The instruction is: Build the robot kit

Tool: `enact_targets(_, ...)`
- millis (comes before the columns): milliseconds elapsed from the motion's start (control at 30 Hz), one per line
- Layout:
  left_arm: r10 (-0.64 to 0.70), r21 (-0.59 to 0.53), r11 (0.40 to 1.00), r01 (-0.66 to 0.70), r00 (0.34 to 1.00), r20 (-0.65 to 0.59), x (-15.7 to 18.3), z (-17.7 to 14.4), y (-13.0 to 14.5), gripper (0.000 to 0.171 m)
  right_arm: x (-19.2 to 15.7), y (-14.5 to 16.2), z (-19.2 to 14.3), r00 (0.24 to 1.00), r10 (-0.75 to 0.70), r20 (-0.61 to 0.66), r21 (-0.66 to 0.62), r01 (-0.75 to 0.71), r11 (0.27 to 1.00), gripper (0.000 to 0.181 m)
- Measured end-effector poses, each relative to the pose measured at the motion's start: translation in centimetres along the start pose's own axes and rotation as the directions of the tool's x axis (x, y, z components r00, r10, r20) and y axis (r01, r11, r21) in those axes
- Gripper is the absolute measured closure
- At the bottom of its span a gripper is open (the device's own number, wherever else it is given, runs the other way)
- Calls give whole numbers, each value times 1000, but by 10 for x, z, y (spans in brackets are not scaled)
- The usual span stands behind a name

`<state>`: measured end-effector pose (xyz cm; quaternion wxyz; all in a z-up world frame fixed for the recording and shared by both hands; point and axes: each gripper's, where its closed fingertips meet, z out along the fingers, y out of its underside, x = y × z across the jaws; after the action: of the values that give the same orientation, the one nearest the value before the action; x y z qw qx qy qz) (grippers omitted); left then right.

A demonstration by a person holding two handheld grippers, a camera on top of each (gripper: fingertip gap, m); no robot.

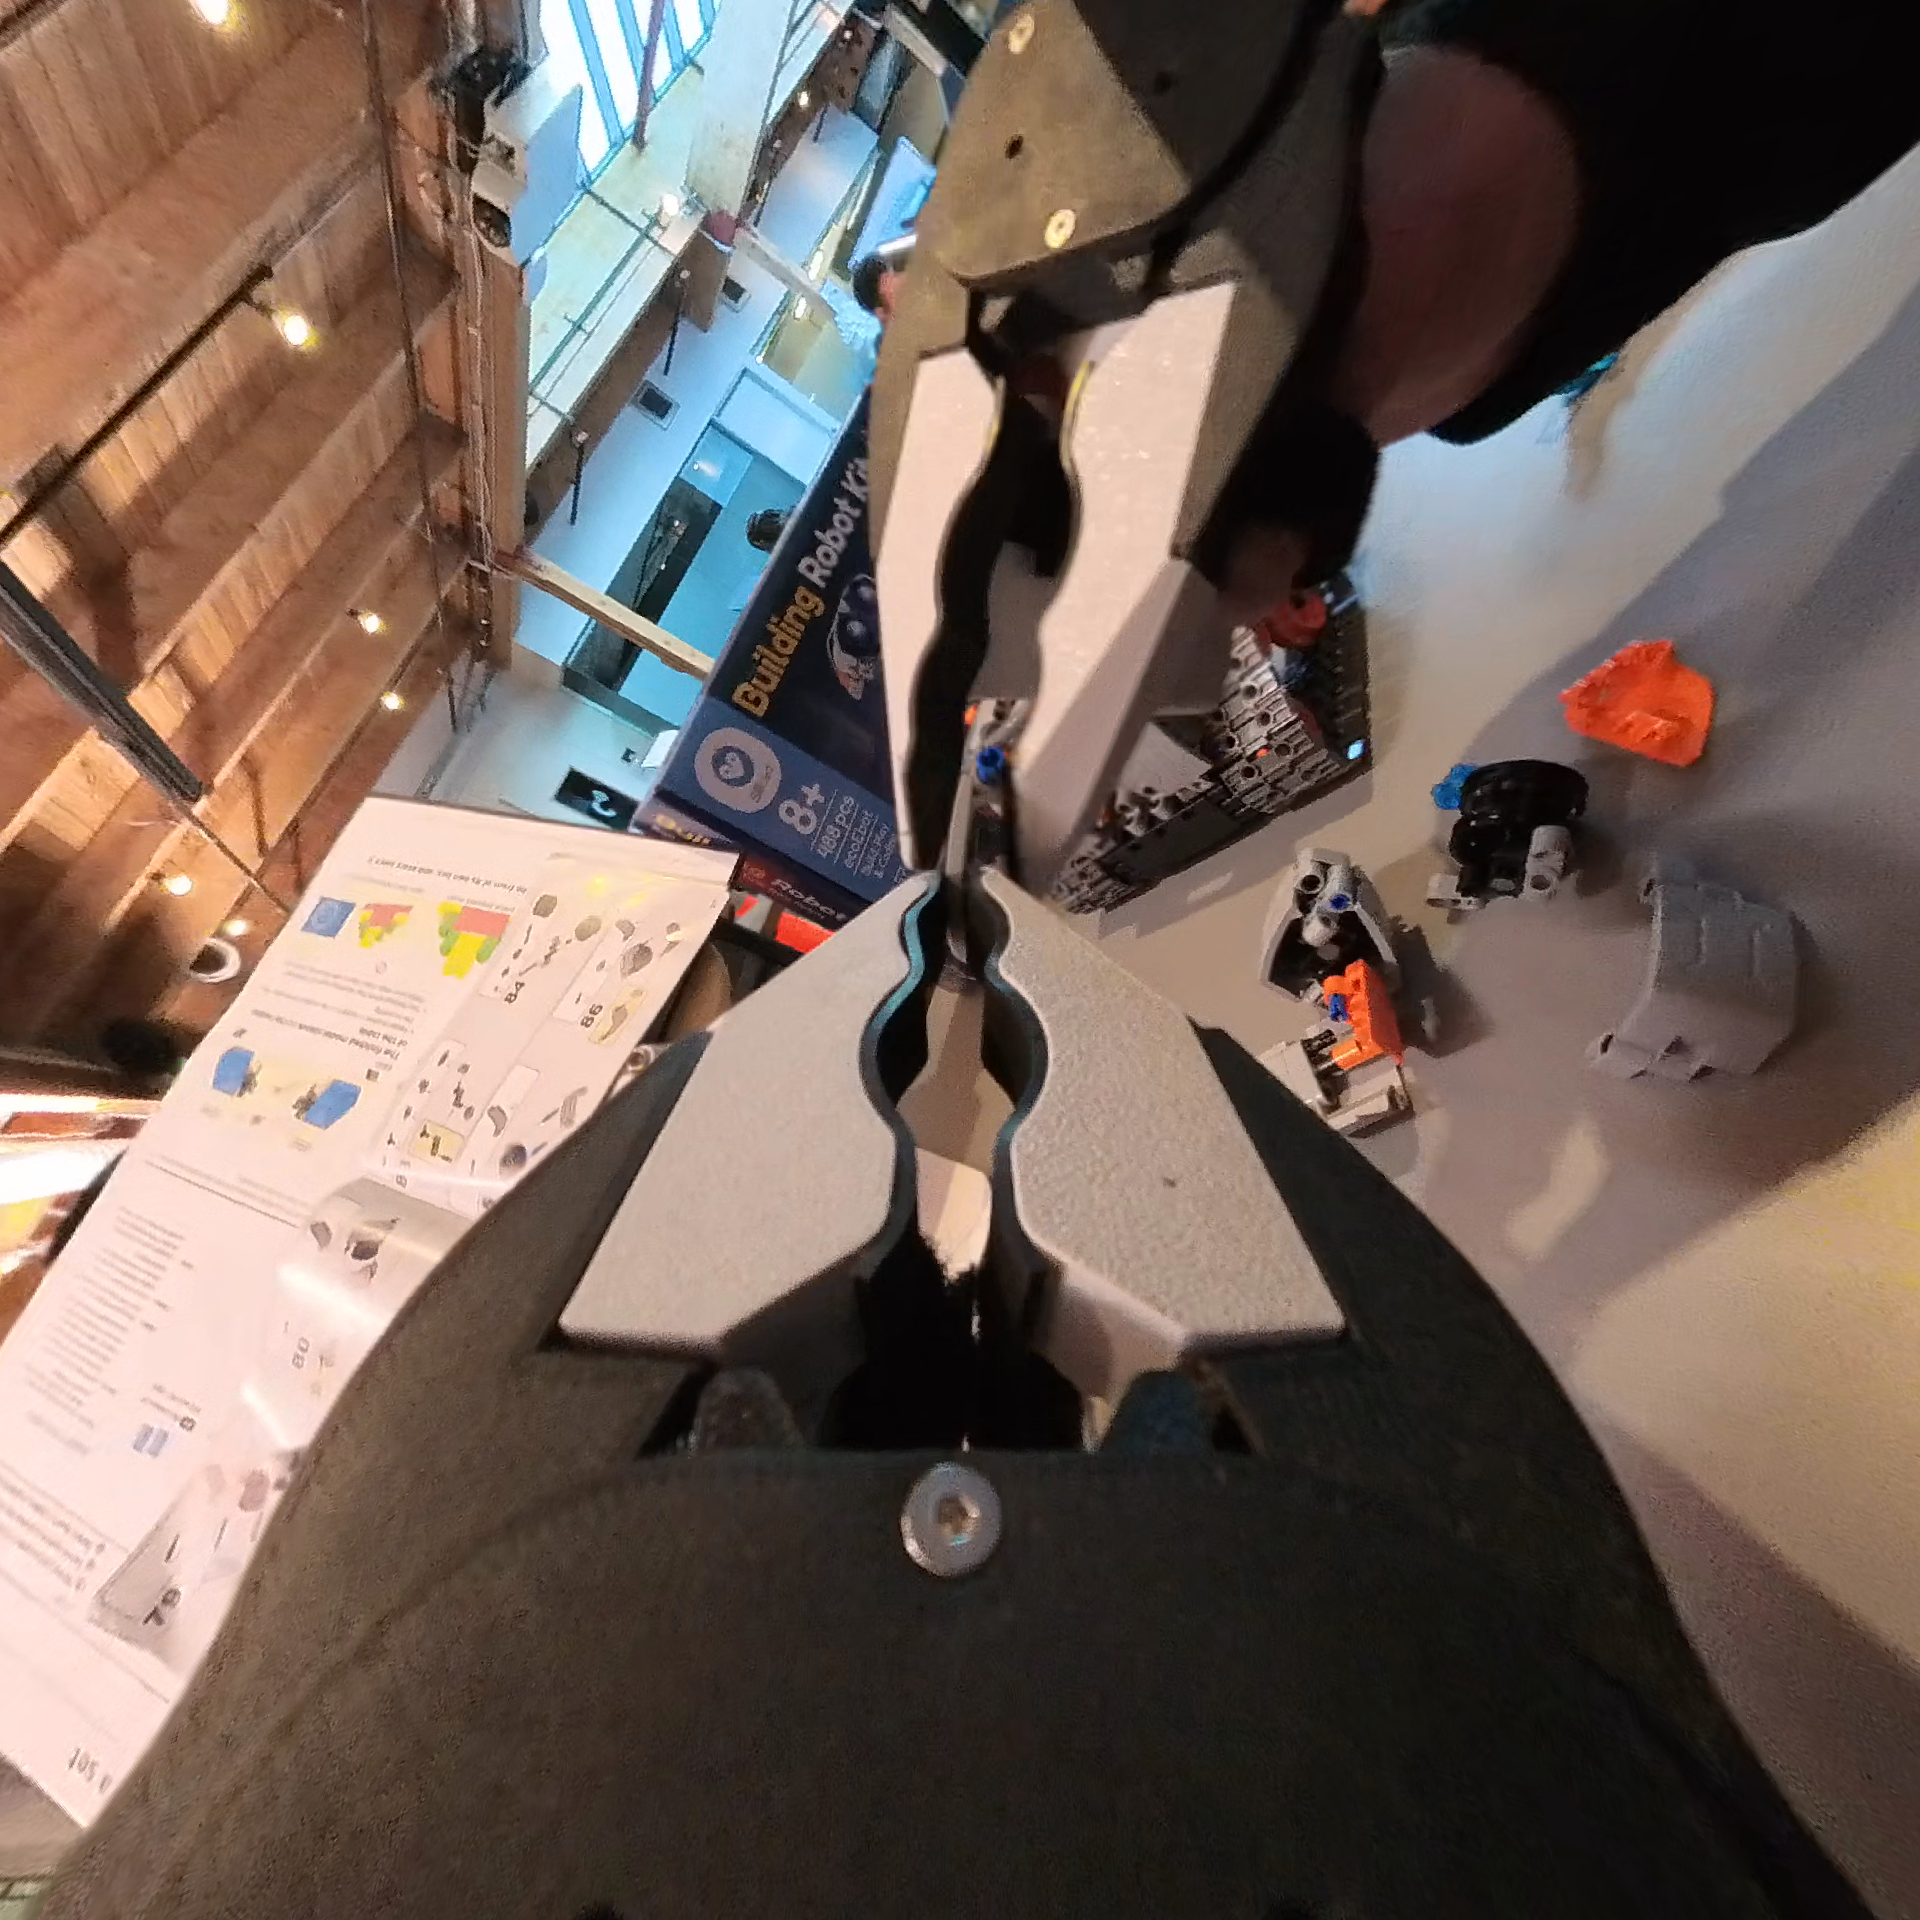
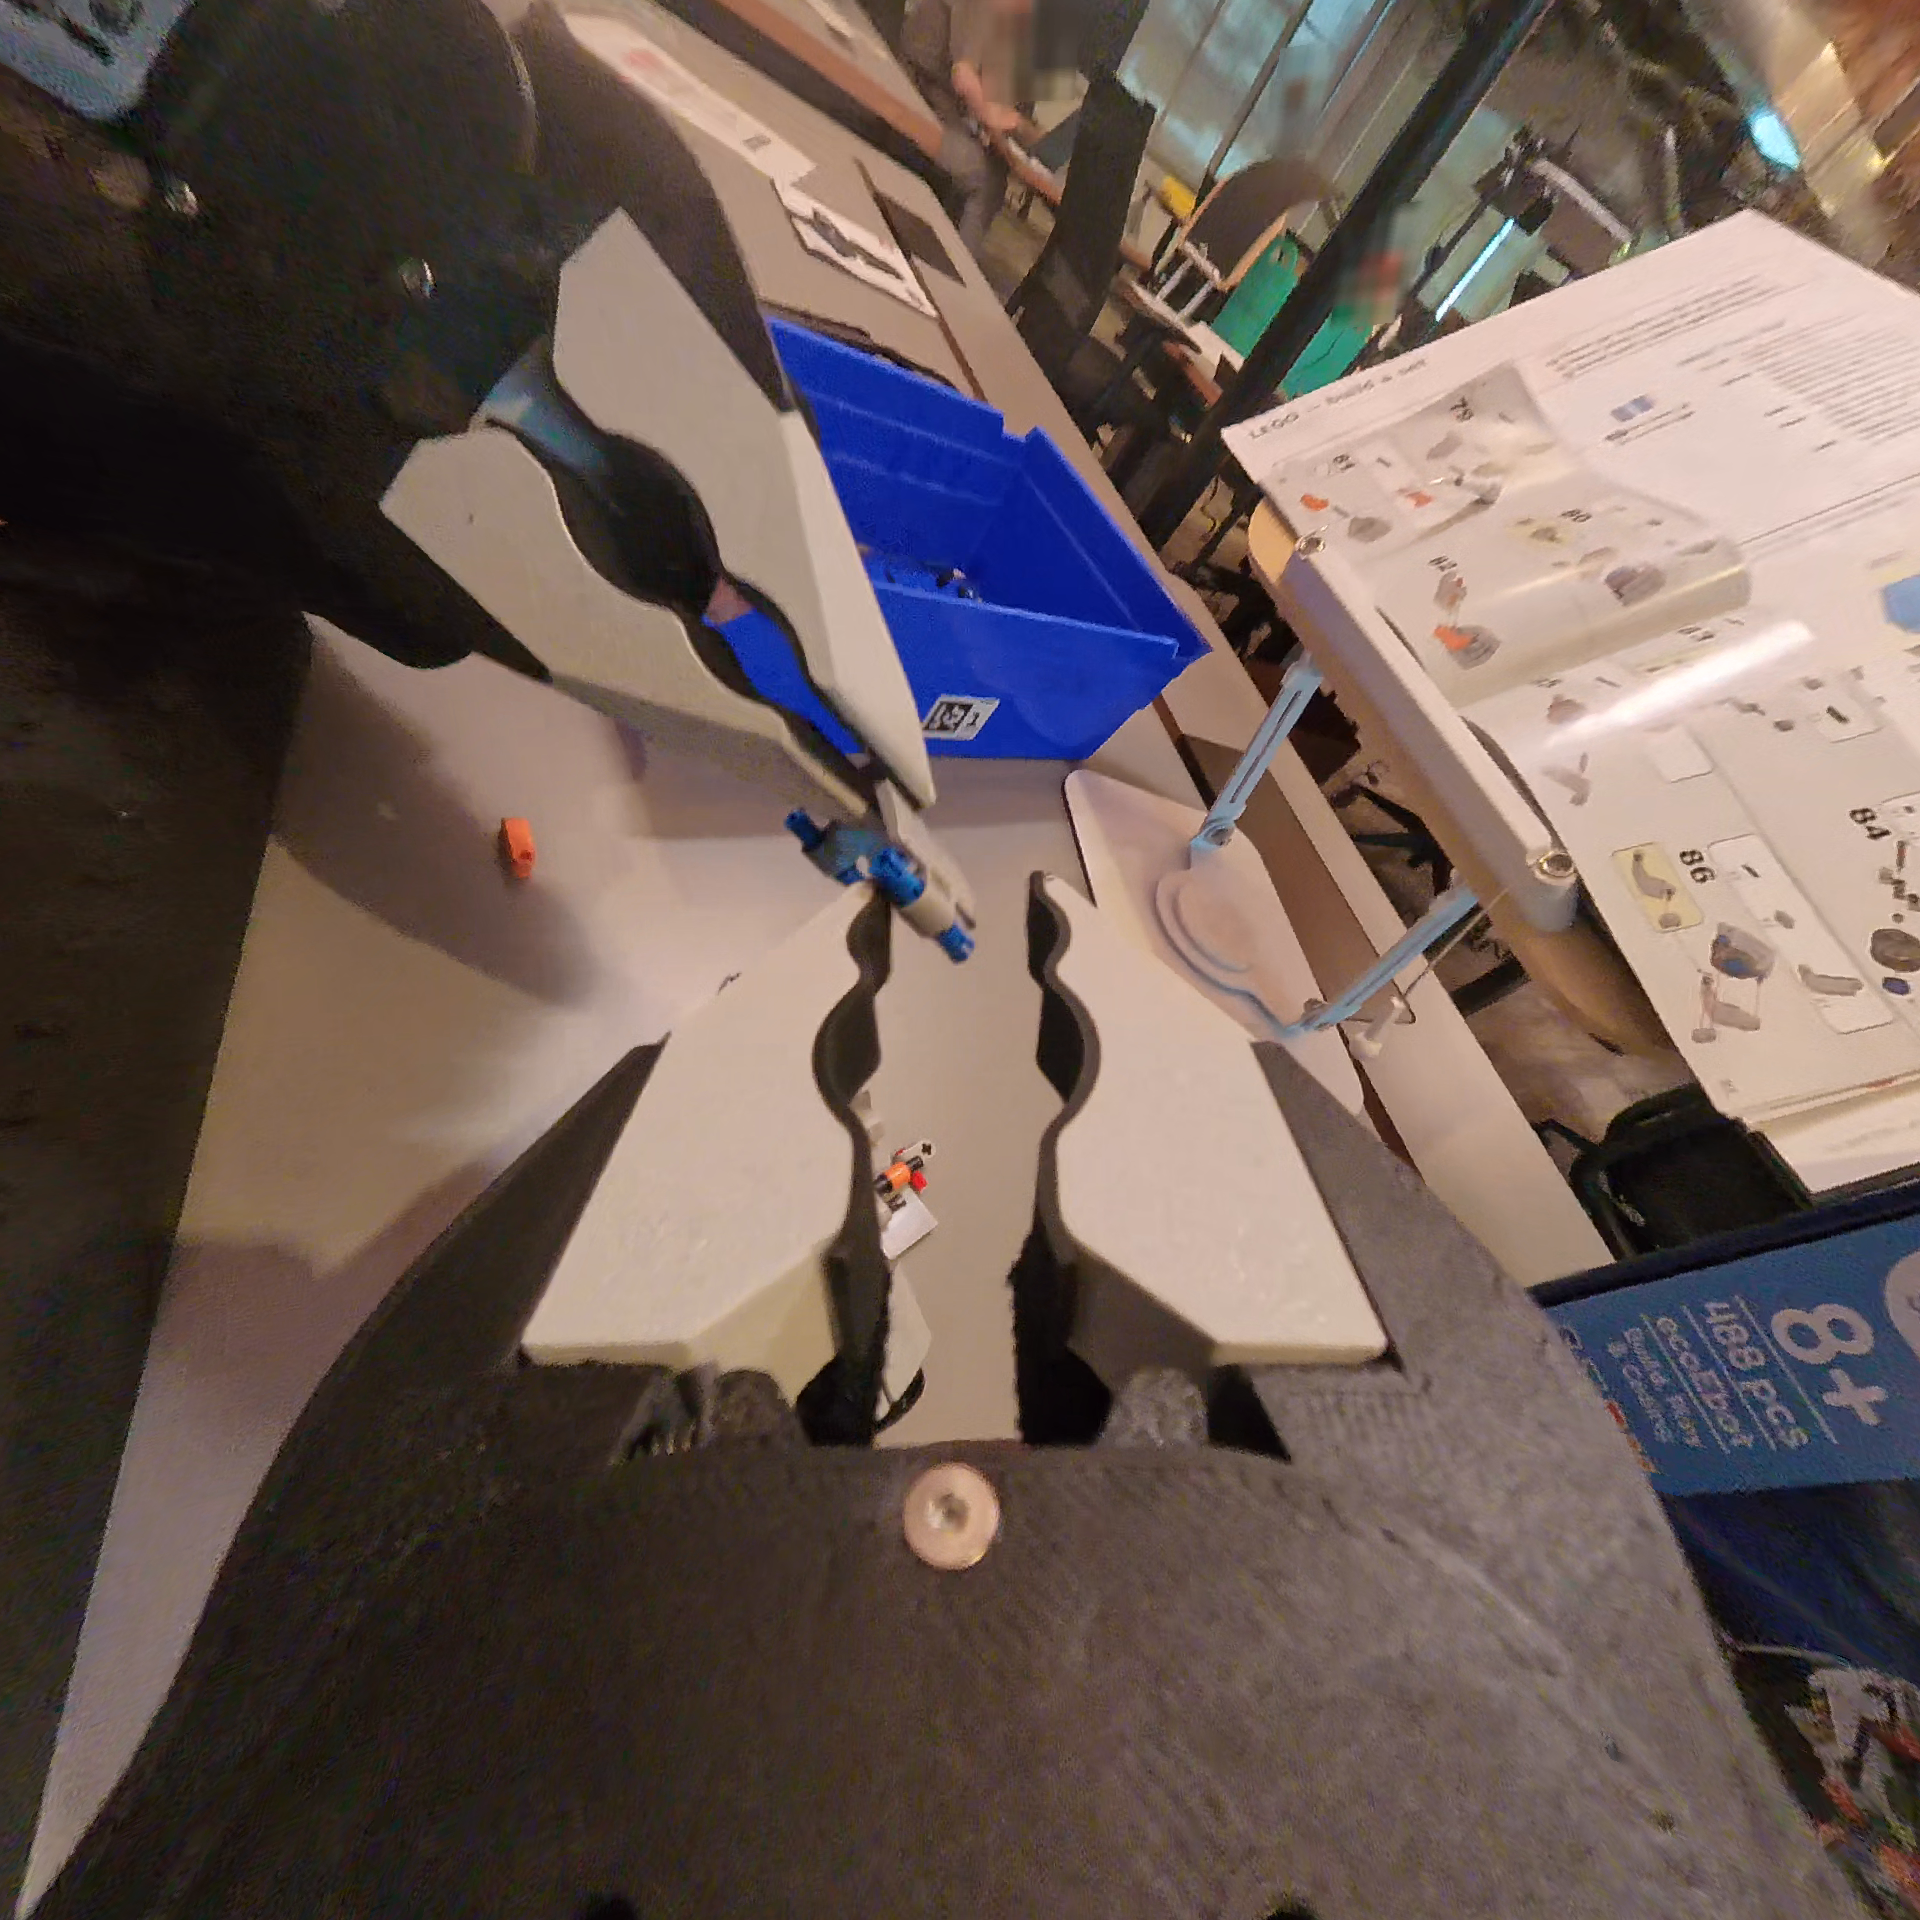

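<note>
My left gripper is shut on a thin grey beam fitted with blue pins, which sticks out past its tips. In the right wrist view the left gripper comes in from the upper left and holds the beam above the grey table. My right gripper is open, with its tips at the beam's free end and its left fingertip right beside it. In the left wrist view the right gripper reaches in from above, tip to tip with the left.
On the table lie a dark brick assembly, an orange piece, a black wheel, a grey curved part and a grey-orange sub-assembly. A blue bin, an instruction booklet on a stand and a blue kit box stand nearby. Both grippers' tips are close together, under 4 cm apart. Left tips and right tips are each some 15 cm from the black wheel.
</note>
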<state>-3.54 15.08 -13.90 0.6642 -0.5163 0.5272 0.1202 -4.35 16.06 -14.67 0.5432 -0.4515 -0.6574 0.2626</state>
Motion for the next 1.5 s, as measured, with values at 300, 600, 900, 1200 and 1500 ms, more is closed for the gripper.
enact_targets(300,-133,46,990,135,991,-28,-4,-2,-3,165,2,1,-5,1000,9,-10,37,-9,999,177)
enact_targets(600,-442,14,893,451,880,-173,-1,3,4,142,11,0,-10,961,-211,-181,-58,203,977,177)
enact_targets(900,-411,-17,910,414,899,-148,3,5,10,168,-7,-7,-4,901,-385,-199,-103,372,923,173)
enact_targets(1200,-246,40,968,248,968,-49,-3,2,4,168,-5,-13,-16,998,57,31,114,-60,992,141)
enact_targets(1500,-34,5,999,34,999,29,3,4,4,169,-29,-14,-12,815,431,387,69,-492,868,134)
